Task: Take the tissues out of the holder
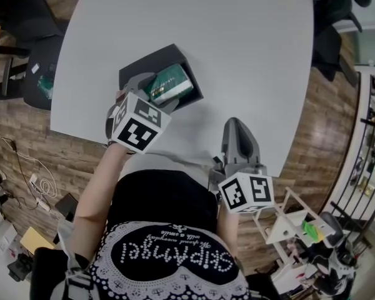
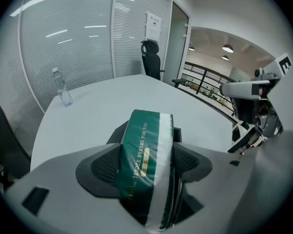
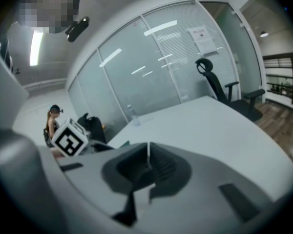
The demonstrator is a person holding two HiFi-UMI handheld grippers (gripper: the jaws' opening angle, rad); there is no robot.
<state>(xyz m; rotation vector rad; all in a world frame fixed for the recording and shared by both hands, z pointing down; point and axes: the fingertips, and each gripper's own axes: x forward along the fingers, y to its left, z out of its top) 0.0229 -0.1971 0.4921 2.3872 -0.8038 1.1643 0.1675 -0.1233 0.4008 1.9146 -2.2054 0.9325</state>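
Head view looks down on a large white table (image 1: 237,55), with the person standing at its near edge. The right gripper (image 1: 235,124) hovers over that edge, well apart from the task's things. In the right gripper view its jaws (image 3: 147,162) are pressed together with nothing between them.

The left gripper (image 1: 157,91) reaches to a black box-shaped holder (image 1: 137,74) on the table's left half. Its jaws are clamped on either side of a green tissue pack (image 1: 170,84) with a white band. The pack lies tilted at the holder's open top; whether it is clear of the walls cannot be told.

In the left gripper view the pack (image 2: 144,160) carries gold print reading "TENDER DREAMS FOR YOU". A clear water bottle (image 2: 62,87) stands far back on the table. A paper notice (image 2: 154,26) on the glass wall is too small to read.
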